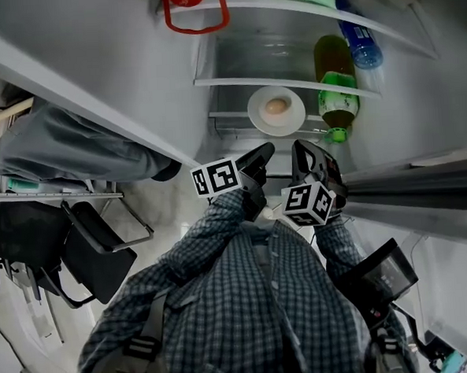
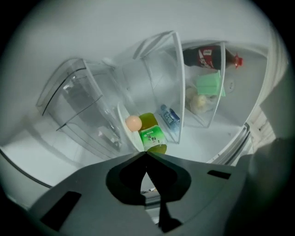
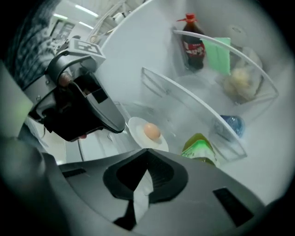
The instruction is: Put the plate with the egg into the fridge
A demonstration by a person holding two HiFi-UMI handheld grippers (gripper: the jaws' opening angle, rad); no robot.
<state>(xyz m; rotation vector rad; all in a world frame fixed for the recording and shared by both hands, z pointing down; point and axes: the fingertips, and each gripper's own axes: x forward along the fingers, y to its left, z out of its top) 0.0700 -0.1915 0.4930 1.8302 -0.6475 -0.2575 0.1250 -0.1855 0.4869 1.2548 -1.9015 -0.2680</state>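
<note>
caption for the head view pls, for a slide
Plate with the egg on a fridge shelf beside a green bottle; left tool and right tool shut, empty, just outside.

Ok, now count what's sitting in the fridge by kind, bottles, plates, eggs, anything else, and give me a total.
Bottles: 3 (green bottle, blue bottle, cola bottle)
Plates: 1 (plate)
Eggs: 1 (egg)
Packs and bags: 2 (green pack, pale bag)
Total: 7
</note>
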